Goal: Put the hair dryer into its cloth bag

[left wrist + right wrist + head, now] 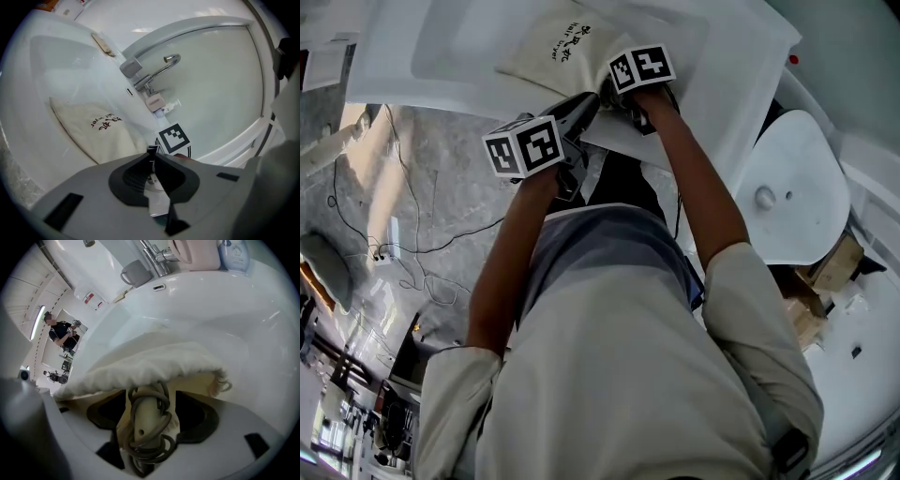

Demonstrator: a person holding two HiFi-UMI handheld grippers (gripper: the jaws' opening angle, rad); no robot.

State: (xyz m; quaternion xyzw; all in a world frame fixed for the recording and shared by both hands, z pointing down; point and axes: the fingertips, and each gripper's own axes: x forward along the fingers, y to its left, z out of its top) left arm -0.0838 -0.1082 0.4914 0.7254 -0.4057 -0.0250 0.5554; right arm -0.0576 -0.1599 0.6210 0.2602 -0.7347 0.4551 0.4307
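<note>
Cream bag (555, 45) in sink (384, 66) ahead of left claw (584, 111) and right claw (609, 94), left jaws clenched together, bag ahead-left, right jaws released wide, corded dryer (145, 423) between them untouched, head inside bag mouth

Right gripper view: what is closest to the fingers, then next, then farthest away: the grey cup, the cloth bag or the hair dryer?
1. Hair dryer: right between the fingers, with its cord wound round it.
2. Cloth bag: just beyond, its open mouth arching over the dryer.
3. Grey cup: far back, at the upper left.
</note>
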